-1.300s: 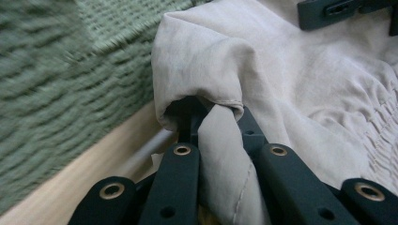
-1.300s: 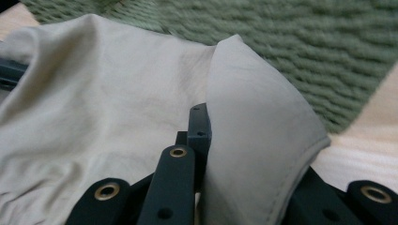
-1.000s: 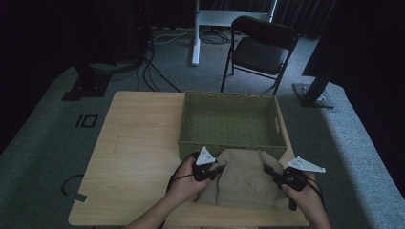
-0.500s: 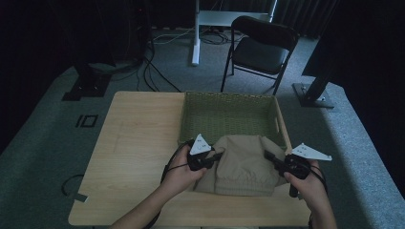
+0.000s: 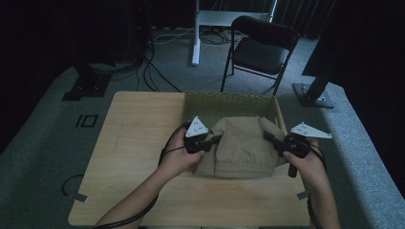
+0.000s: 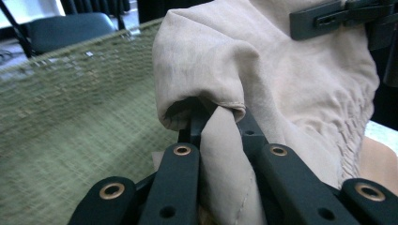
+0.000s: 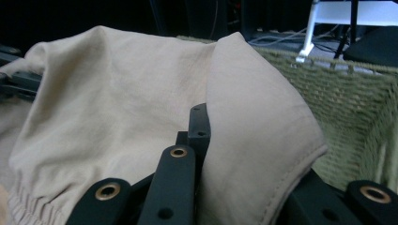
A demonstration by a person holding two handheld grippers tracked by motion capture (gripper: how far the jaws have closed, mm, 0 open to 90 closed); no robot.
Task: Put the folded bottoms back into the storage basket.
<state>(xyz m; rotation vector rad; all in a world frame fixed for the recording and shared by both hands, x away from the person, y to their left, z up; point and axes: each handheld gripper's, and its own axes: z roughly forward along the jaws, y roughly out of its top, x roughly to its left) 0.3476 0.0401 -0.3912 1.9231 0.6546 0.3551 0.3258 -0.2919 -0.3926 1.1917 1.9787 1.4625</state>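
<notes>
A folded beige cloth [image 5: 243, 145] with a gathered elastic hem hangs between my two grippers, lifted off the wooden table [image 5: 138, 143] in front of the green woven basket [image 5: 224, 101]. On its left side my left gripper [image 5: 216, 139] is shut on a fold; the cloth [image 6: 225, 154] is pinched between the black jaws and drapes over their tips. At the right edge my right gripper [image 5: 268, 138] is shut on the cloth [image 7: 244, 140], which covers the right jaw. Behind the fabric in both gripper views stands the basket wall [image 6: 70, 117] [image 7: 356, 112].
A black folding chair [image 5: 262, 45] and a white stand leg [image 5: 195, 33] are on the grey carpet beyond the table. Cables [image 5: 148, 67] trail on the floor at the back left. A dark stand base [image 5: 315, 93] sits at the right of the basket.
Both grippers have risen and moved forward with the cloth. It has come up off the table and now hangs in front of and partly over the basket's near side.
</notes>
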